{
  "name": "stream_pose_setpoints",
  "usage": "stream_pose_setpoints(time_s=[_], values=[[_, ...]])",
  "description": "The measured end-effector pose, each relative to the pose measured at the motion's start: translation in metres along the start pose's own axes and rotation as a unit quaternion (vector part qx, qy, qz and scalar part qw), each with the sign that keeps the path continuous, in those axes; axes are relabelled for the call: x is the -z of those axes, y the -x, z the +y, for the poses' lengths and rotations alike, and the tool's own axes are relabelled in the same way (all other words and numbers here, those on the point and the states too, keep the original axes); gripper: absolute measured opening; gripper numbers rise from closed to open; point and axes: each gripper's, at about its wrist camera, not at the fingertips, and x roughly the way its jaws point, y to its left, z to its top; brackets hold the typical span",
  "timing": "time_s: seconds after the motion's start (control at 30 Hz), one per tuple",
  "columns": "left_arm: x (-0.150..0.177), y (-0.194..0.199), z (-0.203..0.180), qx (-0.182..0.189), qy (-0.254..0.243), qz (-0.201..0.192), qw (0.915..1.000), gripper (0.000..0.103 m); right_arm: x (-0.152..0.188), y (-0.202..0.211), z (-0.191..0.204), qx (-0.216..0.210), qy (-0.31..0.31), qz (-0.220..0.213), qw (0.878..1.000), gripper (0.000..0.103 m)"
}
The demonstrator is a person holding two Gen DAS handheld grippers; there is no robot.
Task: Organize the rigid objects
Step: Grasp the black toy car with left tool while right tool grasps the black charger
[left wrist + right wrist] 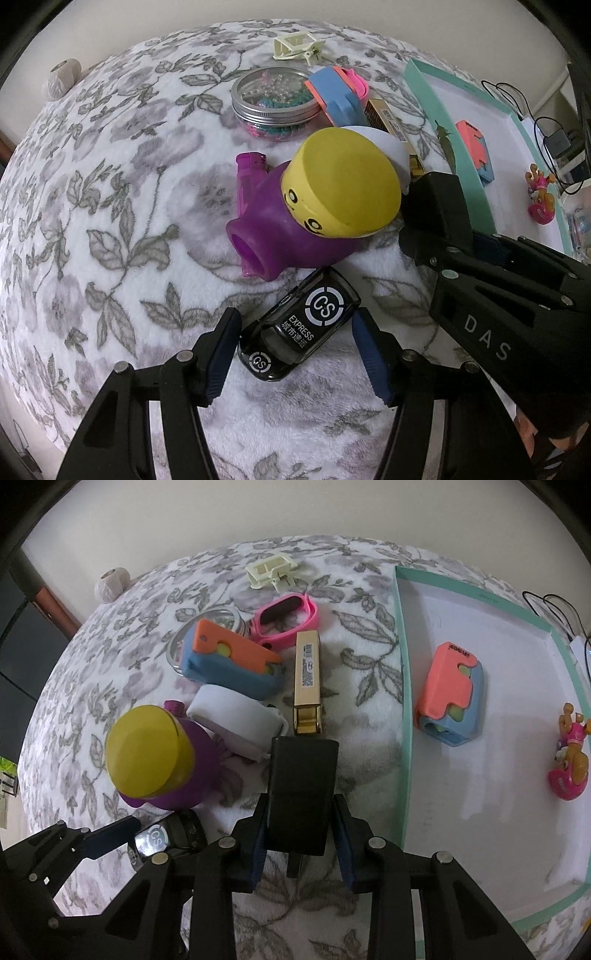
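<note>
Jaws come first in both views, each pair set astride its own black object on the floral fleece blanket point(110, 206). Between the fingers of the left gripper point(295, 354) a black toy car point(299, 328) marked "CS EXPRESS" is seen lying diagonally, its long axis running from the near left to the far right, so that the jaws are crossed at a slant. The left pad appears to be touching the car's near corner, while a sliver of white fleece is still seen before the right pad; these jaws are judged apart around the car, not yet clamped.

In the right wrist view the right gripper point(299, 830) is closed on a black rectangular block point(303, 794), both blue pads being pressed against its sides; the block's long axis is pointed straight away along the fingers.

Just beyond, a purple toy with a yellow cap point(325, 206) is found lying almost against the car's far end, so little room is left there. Further off, a gold stapler point(308, 683) is laid lengthwise. The teal tray point(404, 701) lies to the right of the pile, nearer the right gripper; an orange and blue toy point(450, 694) is already inside it.
</note>
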Motion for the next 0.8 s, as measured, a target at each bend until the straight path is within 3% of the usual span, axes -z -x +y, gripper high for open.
stream_pose_setpoints(time_s=[0.5, 0.63, 0.8], values=[[0.007, 0.009, 0.014, 0.009, 0.008, 0.001, 0.9999, 0.06, 0.007, 0.012, -0.009, -0.005, -0.011, 0.001, 1.0, 0.03], [0.008, 0.014, 0.013, 0.01, 0.003, 0.001, 0.9999, 0.05, 0.011, 0.016, -0.012, -0.009, -0.013, 0.003, 1.0, 0.03], [0.012, 0.02, 0.005, -0.005, -0.026, -0.002, 0.9996, 0.045, 0.013, 0.014, -0.007, -0.011, -0.004, 0.014, 1.0, 0.03]])
